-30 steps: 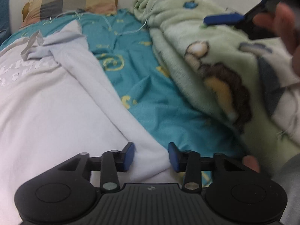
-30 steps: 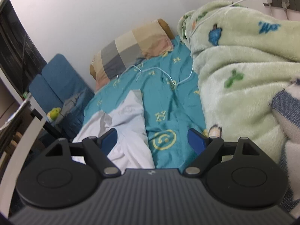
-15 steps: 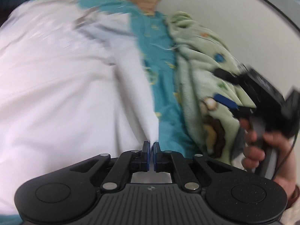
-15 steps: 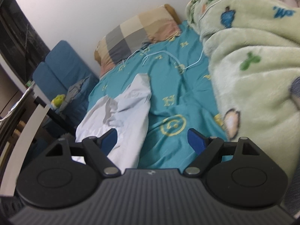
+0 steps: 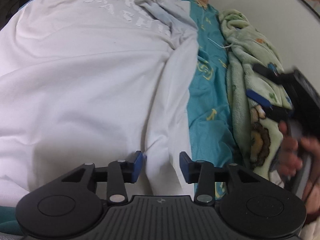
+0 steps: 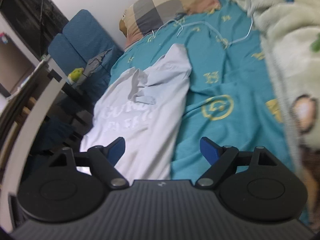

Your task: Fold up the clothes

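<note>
Left wrist view is showing the left claw gaping open, empty, astride a ridge of the white printed cotton shirt lying lengthwise on the teal patterned bed; right claw is hovering wide open, farther off.

the left gripper sits low and near, its blue-padded jaws parted with a clear gap between them, nothing pinched. the right gripper is held higher and spread wide, its two blue pads far apart and empty. in the left wrist view the right gripper shows at the right, tilted, its fingers pointing left, and a bare hand is wrapped around its handle, blurred.
</note>
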Motion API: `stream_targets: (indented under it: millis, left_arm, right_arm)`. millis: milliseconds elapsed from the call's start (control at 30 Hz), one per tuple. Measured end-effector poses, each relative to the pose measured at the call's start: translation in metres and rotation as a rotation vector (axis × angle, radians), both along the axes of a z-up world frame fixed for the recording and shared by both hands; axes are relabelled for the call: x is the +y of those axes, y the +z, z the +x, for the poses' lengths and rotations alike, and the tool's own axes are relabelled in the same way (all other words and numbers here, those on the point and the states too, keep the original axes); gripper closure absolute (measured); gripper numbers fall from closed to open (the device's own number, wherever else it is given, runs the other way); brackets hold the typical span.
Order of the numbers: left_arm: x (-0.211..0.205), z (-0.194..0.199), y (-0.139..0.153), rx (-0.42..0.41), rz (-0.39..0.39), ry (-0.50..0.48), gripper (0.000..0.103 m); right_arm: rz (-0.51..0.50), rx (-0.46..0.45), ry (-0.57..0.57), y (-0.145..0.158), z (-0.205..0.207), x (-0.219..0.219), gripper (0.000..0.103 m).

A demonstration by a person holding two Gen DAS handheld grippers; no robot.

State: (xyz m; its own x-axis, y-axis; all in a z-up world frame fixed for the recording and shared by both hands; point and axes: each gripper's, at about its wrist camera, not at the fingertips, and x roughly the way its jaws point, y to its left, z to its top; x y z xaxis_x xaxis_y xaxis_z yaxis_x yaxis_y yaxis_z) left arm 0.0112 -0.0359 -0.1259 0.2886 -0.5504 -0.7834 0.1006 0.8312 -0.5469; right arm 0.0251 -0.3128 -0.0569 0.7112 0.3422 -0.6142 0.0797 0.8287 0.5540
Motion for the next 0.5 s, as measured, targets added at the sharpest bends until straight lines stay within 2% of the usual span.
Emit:
stream_targets:
  millis: [100, 200, 233, 300, 333, 400, 433, 500]
  left_arm:
    - [-0.014, -0.010, -0.004, -0.007, 0.056, -0.058, 0.055]
    - [-0.019, -0.017, -0.009, -0.004, 0.096, -0.093, 0.059]
    - [-0.019, -0.019, -0.010, -0.003, 0.108, -0.103, 0.063]
    - [-0.021, -0.023, -0.012, 0.000, 0.132, -0.122, 0.085]
    - [-0.022, -0.025, -0.014, 0.001, 0.144, -0.132, 0.100]
    - [-0.020, -0.029, -0.009, -0.013, 0.117, -0.144, 0.100]
    - [-0.018, -0.031, -0.006, -0.022, 0.096, -0.149, 0.101]
    - [-0.019, -0.034, -0.004, -0.004, 0.091, -0.158, 0.101]
  right_arm:
    - [0.028, 0.037, -0.012, -0.012, 0.029, 0.009, 0.019]
    - [-0.038, 0.068, 0.030, -0.032, 0.063, 0.027, 0.026]
    - [-0.069, 0.081, 0.042, -0.040, 0.073, 0.033, 0.028]
    - [-0.126, 0.092, 0.070, -0.056, 0.089, 0.044, 0.034]
    - [-0.155, 0.093, 0.083, -0.063, 0.096, 0.049, 0.040]
    - [-0.199, 0.091, 0.099, -0.073, 0.106, 0.056, 0.063]
    - [-0.214, 0.084, 0.103, -0.076, 0.109, 0.059, 0.079]
    - [-0.255, 0.053, 0.103, -0.076, 0.110, 0.064, 0.083]
